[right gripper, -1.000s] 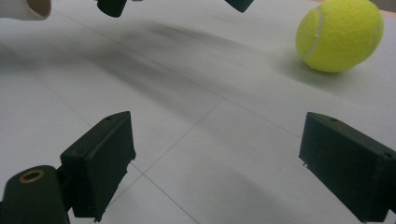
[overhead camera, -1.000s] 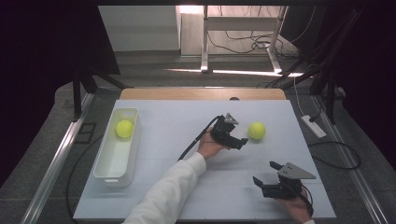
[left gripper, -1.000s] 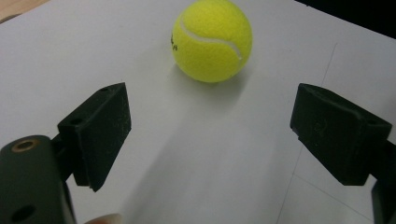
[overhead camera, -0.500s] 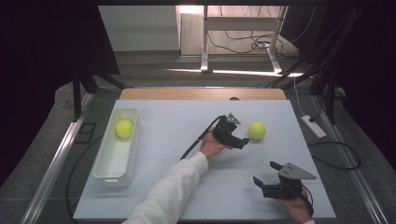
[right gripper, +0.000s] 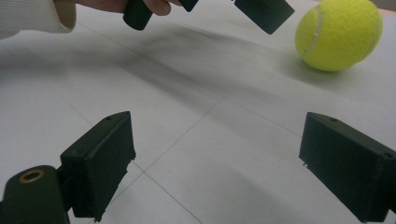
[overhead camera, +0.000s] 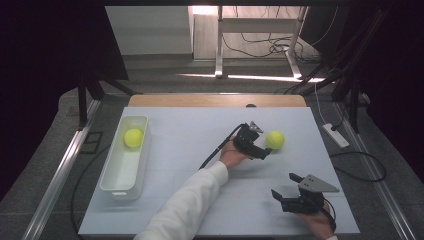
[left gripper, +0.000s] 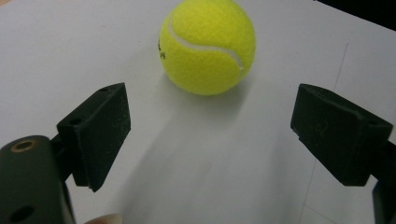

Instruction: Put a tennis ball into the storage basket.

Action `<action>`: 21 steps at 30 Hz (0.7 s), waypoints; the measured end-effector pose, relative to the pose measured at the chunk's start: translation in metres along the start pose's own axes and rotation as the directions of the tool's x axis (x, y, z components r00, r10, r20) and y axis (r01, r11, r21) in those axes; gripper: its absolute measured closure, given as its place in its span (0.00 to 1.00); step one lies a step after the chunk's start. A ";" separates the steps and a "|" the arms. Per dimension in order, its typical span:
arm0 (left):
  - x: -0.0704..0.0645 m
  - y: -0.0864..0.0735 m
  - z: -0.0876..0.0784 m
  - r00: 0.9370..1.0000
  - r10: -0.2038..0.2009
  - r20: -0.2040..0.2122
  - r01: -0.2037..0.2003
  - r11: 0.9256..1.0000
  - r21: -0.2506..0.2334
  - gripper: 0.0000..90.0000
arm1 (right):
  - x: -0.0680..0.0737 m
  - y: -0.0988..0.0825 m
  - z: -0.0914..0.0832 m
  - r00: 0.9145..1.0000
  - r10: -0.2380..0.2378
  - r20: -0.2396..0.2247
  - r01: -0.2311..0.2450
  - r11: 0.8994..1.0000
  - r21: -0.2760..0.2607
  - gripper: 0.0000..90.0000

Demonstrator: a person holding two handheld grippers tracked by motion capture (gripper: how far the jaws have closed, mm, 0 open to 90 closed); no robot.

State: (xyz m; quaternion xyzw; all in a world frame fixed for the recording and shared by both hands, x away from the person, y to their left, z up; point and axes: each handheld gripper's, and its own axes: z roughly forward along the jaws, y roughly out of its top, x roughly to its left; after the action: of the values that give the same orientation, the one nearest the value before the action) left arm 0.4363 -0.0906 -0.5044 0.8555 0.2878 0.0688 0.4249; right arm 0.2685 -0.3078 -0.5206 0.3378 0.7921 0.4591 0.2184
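A yellow tennis ball [overhead camera: 275, 140] lies on the white table top [overhead camera: 190, 130], right of centre. My left gripper [overhead camera: 262, 143] is just to its left, aimed at it. In the left gripper view the ball [left gripper: 208, 46] sits a little beyond the open jaws of the left gripper [left gripper: 210, 126], with nothing between the pads. My right gripper [overhead camera: 284, 186] rests near the front right edge, open and empty. From the right gripper [right gripper: 215, 163], the ball [right gripper: 338, 35] lies far ahead on the right.
A white bin [overhead camera: 117, 172] stands along the table's left side with a second tennis ball [overhead camera: 133, 137] in its far end. A white power strip [overhead camera: 336, 135] lies on the floor off the right edge. The sleeved left forearm [overhead camera: 190, 200] crosses the front middle.
My left gripper has edged slightly right, closer to the ball. The right gripper and both balls have stayed where they were.
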 end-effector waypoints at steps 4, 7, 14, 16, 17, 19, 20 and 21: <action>0.000 0.001 0.003 1.000 0.000 -0.001 0.000 1.000 0.002 0.14 | 0.000 0.000 0.000 1.000 0.001 0.003 -0.001 1.000 0.002 0.11; 0.000 0.003 0.006 1.000 -0.003 -0.004 0.003 1.000 -0.002 0.14 | 0.000 0.000 0.000 1.000 0.003 0.003 -0.003 1.000 0.003 0.11; 0.001 0.007 0.009 1.000 0.001 -0.007 -0.001 1.000 0.003 0.14 | 0.000 -0.001 0.000 1.000 0.007 0.003 -0.007 1.000 0.004 0.11; 0.001 0.008 0.011 1.000 0.002 -0.009 -0.002 1.000 0.004 0.14 | -0.001 -0.001 0.000 1.000 0.006 0.003 -0.006 1.000 0.004 0.11; 0.001 0.008 0.012 1.000 0.000 -0.008 0.000 1.000 0.004 0.14 | -0.001 -0.001 0.000 1.000 0.006 0.003 -0.006 1.000 0.003 0.11; 0.001 0.009 0.013 1.000 -0.002 -0.006 0.002 1.000 0.004 0.14 | -0.001 -0.001 0.000 1.000 0.006 0.003 -0.006 1.000 0.004 0.11; 0.001 0.009 0.013 1.000 -0.004 -0.005 0.004 1.000 0.004 0.14 | -0.001 -0.001 0.000 1.000 0.006 0.003 -0.006 1.000 0.004 0.11; 0.002 0.009 0.014 1.000 -0.005 -0.004 0.005 1.000 0.007 0.14 | -0.001 -0.001 0.000 1.000 0.007 0.001 -0.007 1.000 0.002 0.11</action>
State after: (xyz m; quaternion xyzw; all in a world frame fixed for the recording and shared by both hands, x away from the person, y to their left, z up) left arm 0.4468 -0.1040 -0.5068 0.8561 0.2912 0.0685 0.4215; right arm 0.2686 -0.3088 -0.5212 0.3411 0.7913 0.4587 0.2168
